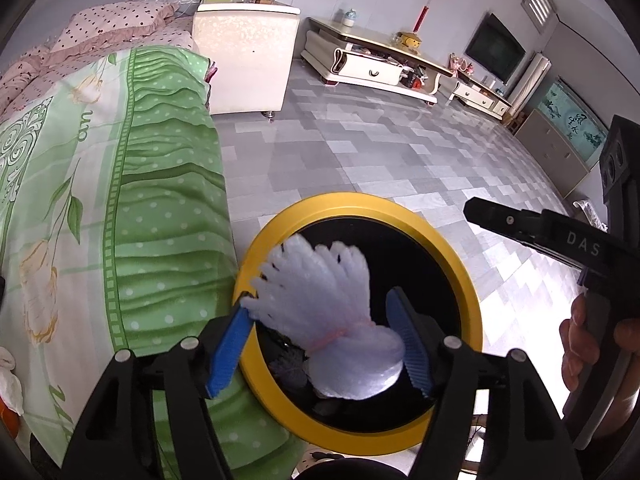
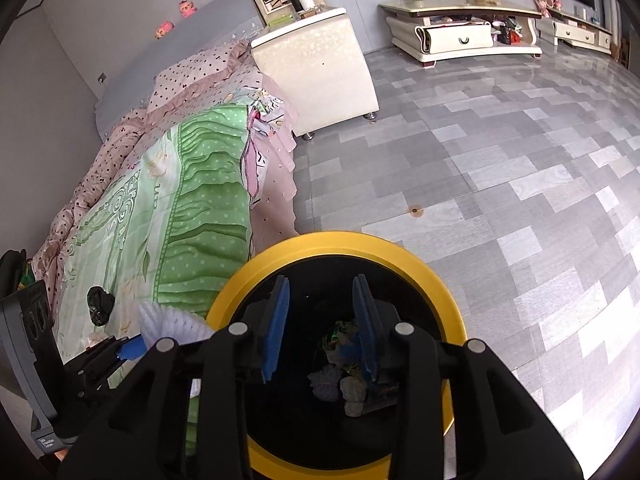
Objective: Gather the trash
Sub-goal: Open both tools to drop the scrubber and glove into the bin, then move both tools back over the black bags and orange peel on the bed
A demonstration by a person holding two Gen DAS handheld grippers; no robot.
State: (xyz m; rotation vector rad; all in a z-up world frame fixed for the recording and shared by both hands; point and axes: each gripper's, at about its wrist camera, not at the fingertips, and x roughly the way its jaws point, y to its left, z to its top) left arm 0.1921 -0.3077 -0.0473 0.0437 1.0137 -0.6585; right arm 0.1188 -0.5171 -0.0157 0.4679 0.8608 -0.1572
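A black trash bin with a yellow rim (image 1: pixel 472 304) stands on the floor beside the bed. My left gripper (image 1: pixel 324 344) is wide open over the bin, with a white foam net sleeve (image 1: pixel 320 300) lying loose between its blue pads, touching the left pad (image 1: pixel 230 344). In the right wrist view my right gripper (image 2: pixel 322 320) is open and empty over the same bin's rim (image 2: pixel 448 304). Crumpled trash (image 2: pixel 344 376) lies at the bin's bottom. The foam sleeve (image 2: pixel 168 320) and the left gripper also show at that view's lower left. The right gripper (image 1: pixel 480 210) shows in the left wrist view.
A bed with a green floral cover (image 1: pixel 120 208) lies left of the bin. A crumpled black piece (image 2: pixel 100 304) lies on the bed. A white nightstand (image 1: pixel 244 56) and a low TV cabinet (image 1: pixel 376 60) stand further back on the grey tile floor (image 1: pixel 380 152).
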